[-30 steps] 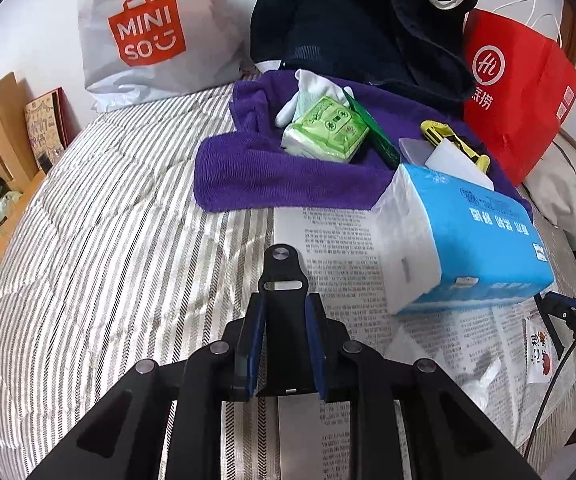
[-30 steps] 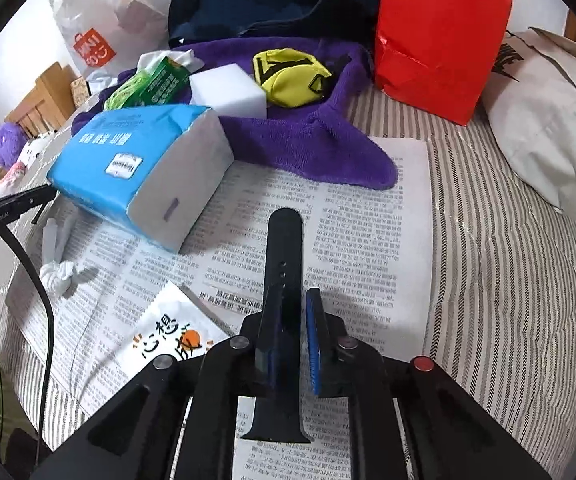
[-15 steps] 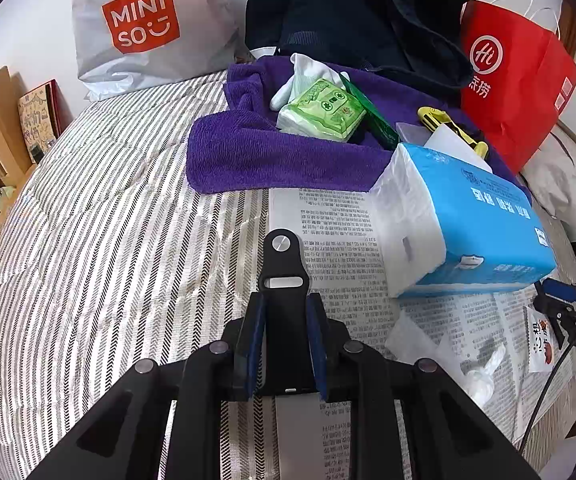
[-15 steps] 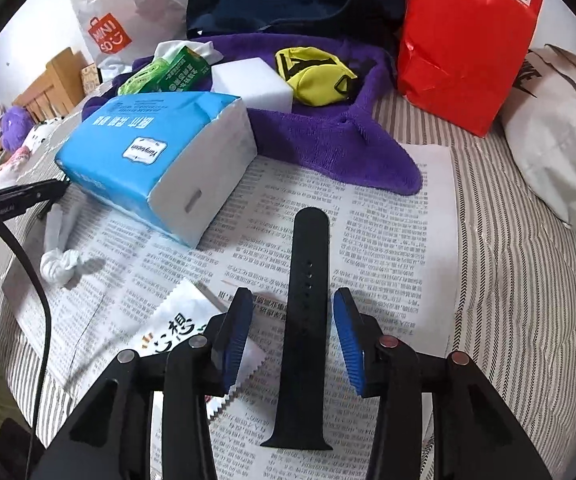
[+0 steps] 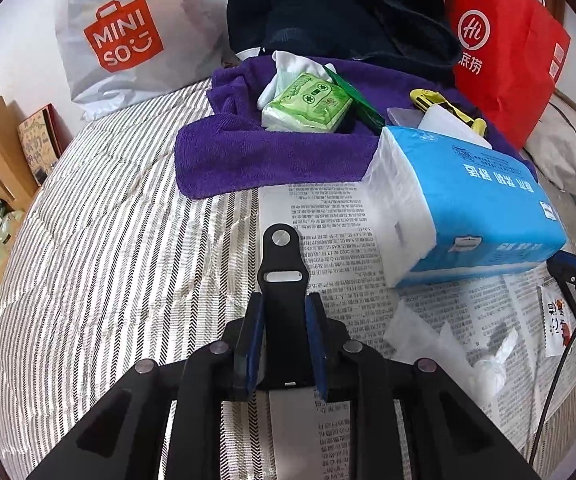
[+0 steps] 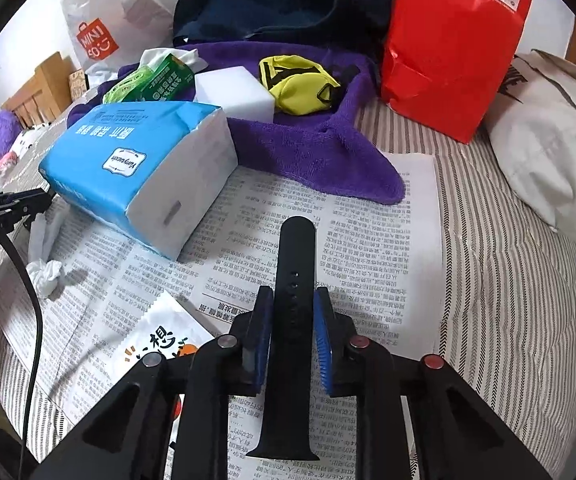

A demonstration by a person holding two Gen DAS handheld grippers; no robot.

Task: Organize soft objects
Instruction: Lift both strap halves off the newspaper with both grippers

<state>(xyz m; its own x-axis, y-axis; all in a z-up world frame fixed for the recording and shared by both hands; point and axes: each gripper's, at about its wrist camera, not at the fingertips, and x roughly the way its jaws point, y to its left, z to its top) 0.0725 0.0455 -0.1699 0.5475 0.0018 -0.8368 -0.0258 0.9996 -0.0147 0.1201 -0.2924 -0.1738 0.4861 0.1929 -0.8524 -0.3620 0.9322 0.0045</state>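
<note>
My left gripper (image 5: 282, 312) is shut on a short black watch-strap piece (image 5: 281, 264) with a metal stud, held above the newspaper (image 5: 340, 216). My right gripper (image 6: 293, 312) has its blue pads closed in on a long black holed watch strap (image 6: 294, 264) that lies flat on the newspaper (image 6: 368, 232). A blue tissue pack (image 5: 460, 204) (image 6: 140, 168) lies on the paper. Behind it a purple towel (image 5: 256, 152) (image 6: 320, 148) carries a green tissue pack (image 5: 308, 104), a white sponge block (image 6: 236, 92) and a yellow pouch (image 6: 296, 84).
The bed has a striped cover (image 5: 100, 248). At the back stand a Miniso bag (image 5: 124, 36), dark clothing (image 5: 328, 8) and a red paper bag (image 6: 456, 40). A white pillow (image 6: 548, 140) lies at the right. A crumpled tissue (image 6: 46, 272) and a snack sachet (image 6: 160, 344) lie on the paper.
My right gripper opened, let the long strap lie flat on the newspaper, then closed in on it again. My left gripper kept its hold and moved slightly forward.
</note>
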